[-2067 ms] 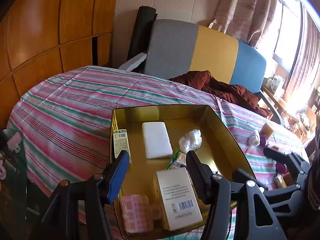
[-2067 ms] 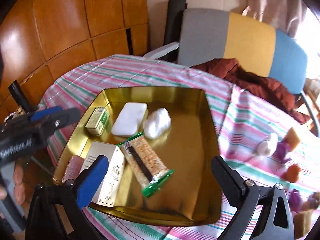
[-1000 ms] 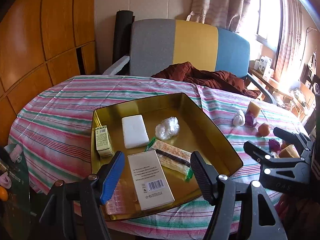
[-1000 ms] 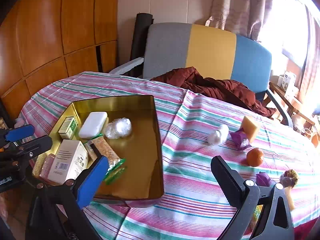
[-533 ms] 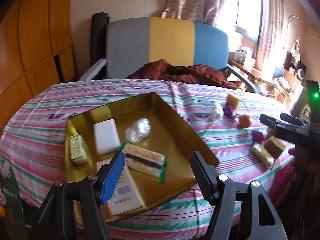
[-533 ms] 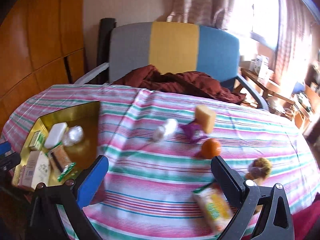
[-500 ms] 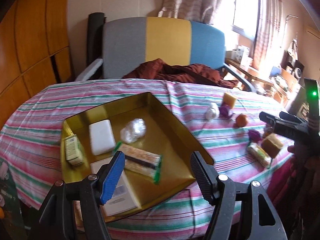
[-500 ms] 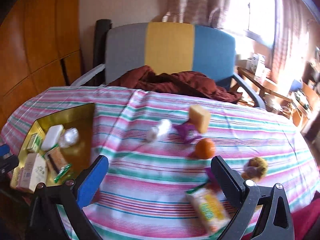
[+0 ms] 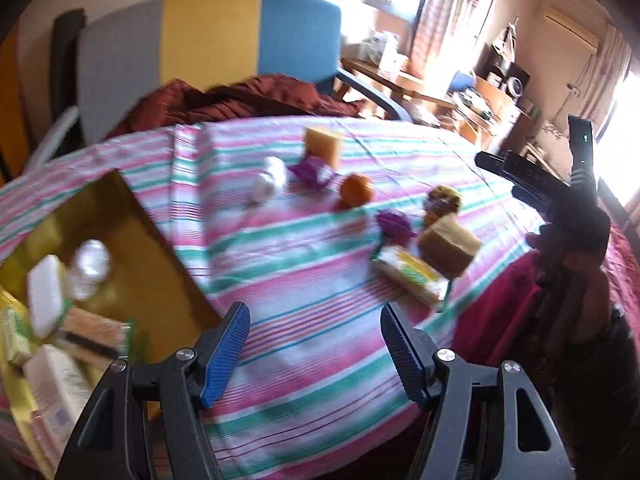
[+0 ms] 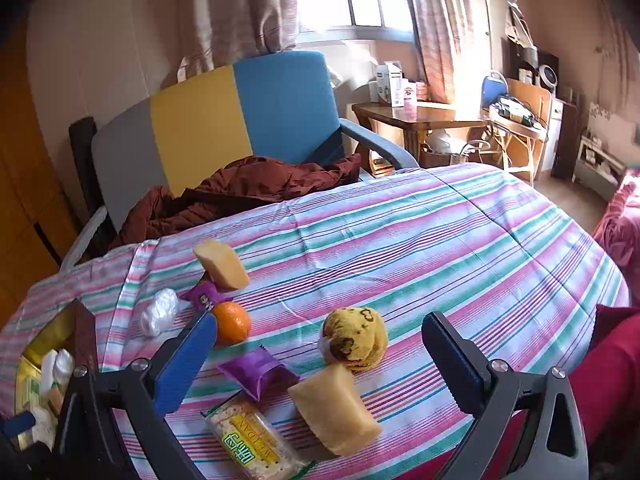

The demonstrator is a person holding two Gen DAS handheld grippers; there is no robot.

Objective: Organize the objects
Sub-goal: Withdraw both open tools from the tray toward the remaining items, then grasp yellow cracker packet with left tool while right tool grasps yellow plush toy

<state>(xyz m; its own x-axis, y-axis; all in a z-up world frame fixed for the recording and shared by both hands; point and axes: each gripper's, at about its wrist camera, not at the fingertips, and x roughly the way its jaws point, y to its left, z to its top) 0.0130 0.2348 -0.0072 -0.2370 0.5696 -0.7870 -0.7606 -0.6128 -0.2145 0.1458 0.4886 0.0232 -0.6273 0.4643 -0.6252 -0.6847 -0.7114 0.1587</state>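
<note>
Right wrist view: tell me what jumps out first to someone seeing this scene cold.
The striped tablecloth fills the view, with loose snacks clustered near its front edge: an orange, a yellow muffin-like cake, a purple packet and a cracker pack. Behind the table stands a grey, yellow and blue armchair with a dark red garment on its seat. The right gripper is open and holds nothing.

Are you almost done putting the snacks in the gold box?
Not yet. The gold box already holds several packets. Nothing is in hand: the left gripper and right gripper are both open and empty. Left on the tablecloth: the orange, the cracker pack, two purple packets and some cakes.
</note>
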